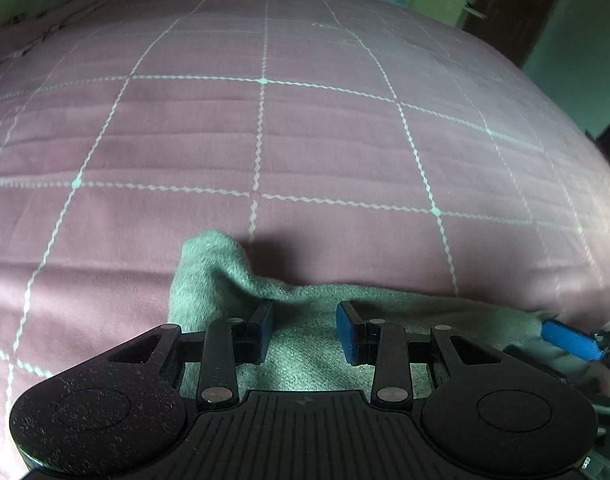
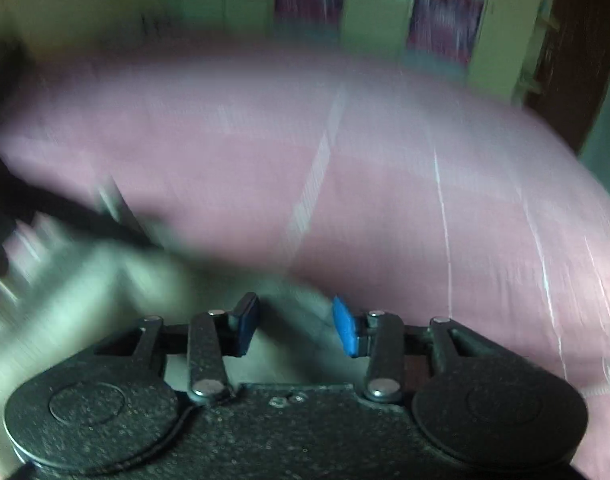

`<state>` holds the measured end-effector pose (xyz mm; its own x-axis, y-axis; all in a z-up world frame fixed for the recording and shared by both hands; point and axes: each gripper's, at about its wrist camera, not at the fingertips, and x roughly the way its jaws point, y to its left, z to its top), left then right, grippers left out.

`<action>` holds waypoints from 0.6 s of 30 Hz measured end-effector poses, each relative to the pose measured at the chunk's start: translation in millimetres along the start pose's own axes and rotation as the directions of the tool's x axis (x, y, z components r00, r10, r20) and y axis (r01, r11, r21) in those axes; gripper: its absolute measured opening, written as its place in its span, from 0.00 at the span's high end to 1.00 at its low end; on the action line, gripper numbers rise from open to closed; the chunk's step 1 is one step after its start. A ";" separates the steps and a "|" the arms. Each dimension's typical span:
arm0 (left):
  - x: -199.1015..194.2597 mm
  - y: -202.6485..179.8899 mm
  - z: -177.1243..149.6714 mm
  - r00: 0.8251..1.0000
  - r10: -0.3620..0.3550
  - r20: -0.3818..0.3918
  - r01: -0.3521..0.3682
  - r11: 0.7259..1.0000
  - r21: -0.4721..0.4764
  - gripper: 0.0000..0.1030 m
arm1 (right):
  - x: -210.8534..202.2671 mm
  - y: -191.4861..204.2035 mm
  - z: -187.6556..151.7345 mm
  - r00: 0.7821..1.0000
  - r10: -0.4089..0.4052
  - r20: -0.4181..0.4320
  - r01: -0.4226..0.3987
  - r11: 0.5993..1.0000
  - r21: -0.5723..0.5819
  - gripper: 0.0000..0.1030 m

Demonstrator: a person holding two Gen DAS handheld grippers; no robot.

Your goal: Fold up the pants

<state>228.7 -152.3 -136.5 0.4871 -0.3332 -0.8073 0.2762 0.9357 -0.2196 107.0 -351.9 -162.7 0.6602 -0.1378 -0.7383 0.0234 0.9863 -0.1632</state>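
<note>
The pants (image 1: pixel 305 344) are a grey-green, fuzzy knit cloth lying at the near edge of a bed (image 1: pixel 305 140) covered in a pink spread crossed by thin white zigzag lines. In the left wrist view the cloth spreads under and between the left tongs (image 1: pixel 305 322), and at its far left corner it bunches up into a rounded, raised hump that throws a shadow on the spread; its far edge runs rightward in a low, slightly rolled line. The left tongs stand partly open, the blue pads apart with cloth between them, and no grip can be told. The right tongs (image 2: pixel 295 326) also stand partly open above pale cloth (image 2: pixel 85 292), pads not pressing on it; that view is heavily blurred. One blue finger (image 1: pixel 571 339) of the right tongs shows at the right, on the cloth.
</note>
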 end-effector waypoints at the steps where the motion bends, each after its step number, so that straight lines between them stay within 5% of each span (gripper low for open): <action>1: -4.8 2.7 -1.6 1.000 -0.010 0.009 0.010 1.000 -0.022 0.66 | 2.1 -6.7 -3.2 1.000 0.011 0.011 -0.012 0.999 0.035 0.55; 8: -57.5 19.1 -50.9 0.999 -0.021 0.047 0.022 1.000 -0.019 0.65 | -48.4 -4.5 -4.8 0.989 0.057 0.138 -0.067 0.996 0.066 0.56; 11: -66.0 20.0 -85.1 0.999 -0.019 0.032 0.019 1.000 0.021 0.66 | -29.6 -1.7 -32.9 0.999 0.035 0.026 -0.035 0.999 -0.008 0.55; 15: -88.7 14.3 -114.2 0.998 -0.055 0.028 0.054 0.998 0.042 0.65 | -61.5 -12.0 -32.5 0.990 0.072 0.123 -0.087 0.988 0.127 0.55; 18: -95.5 7.8 -135.3 0.998 -0.057 0.028 0.056 0.998 0.038 0.65 | -82.2 1.0 -45.0 0.983 0.072 0.167 -0.083 0.995 0.061 0.55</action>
<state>72.2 -97.4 -135.2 0.4939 -0.3888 -0.7777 0.3343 0.9106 -0.2429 19.0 -343.7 -131.6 0.7761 -0.0496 -0.6287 0.0144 0.9980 -0.0609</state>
